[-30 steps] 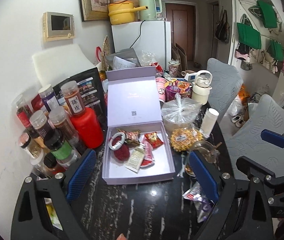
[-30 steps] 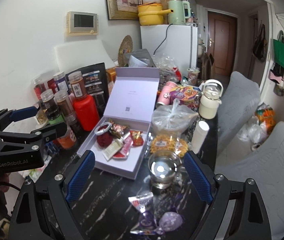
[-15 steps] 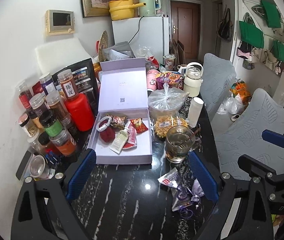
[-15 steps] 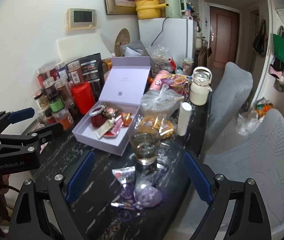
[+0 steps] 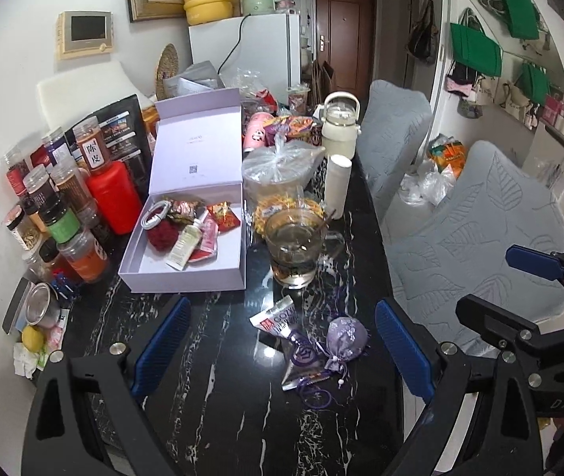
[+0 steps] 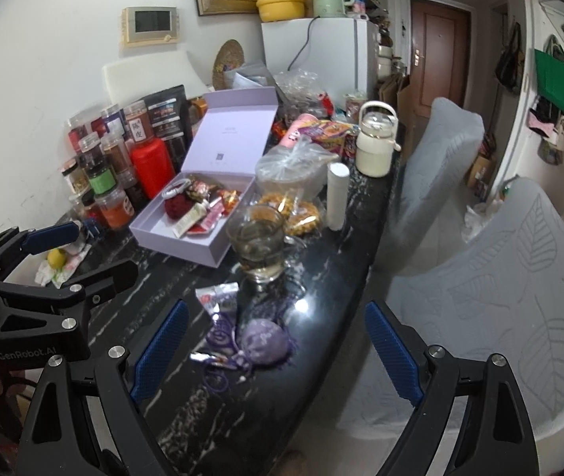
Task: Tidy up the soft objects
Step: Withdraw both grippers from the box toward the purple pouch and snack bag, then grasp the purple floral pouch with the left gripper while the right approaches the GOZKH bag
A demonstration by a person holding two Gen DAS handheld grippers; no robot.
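An open lilac box sits on the black marble table and holds a dark red knitted ball, a white cable, a small tube and snack packets. A purple sachet, a purple-and-white packet and purple cord lie near the front edge. My left gripper is open and empty above the table, short of the sachet. My right gripper is open and empty, with the sachet between its fingers' line of sight.
A glass mug of liquid stands just behind the sachet. Several spice jars and a red canister crowd the left. A bagged bowl, white tube and cream jug stand behind. Grey chairs are on the right.
Both grippers have pulled back from the box toward the table's front. The sachet, packet and cord now lie in front of both grippers. Both stay open.
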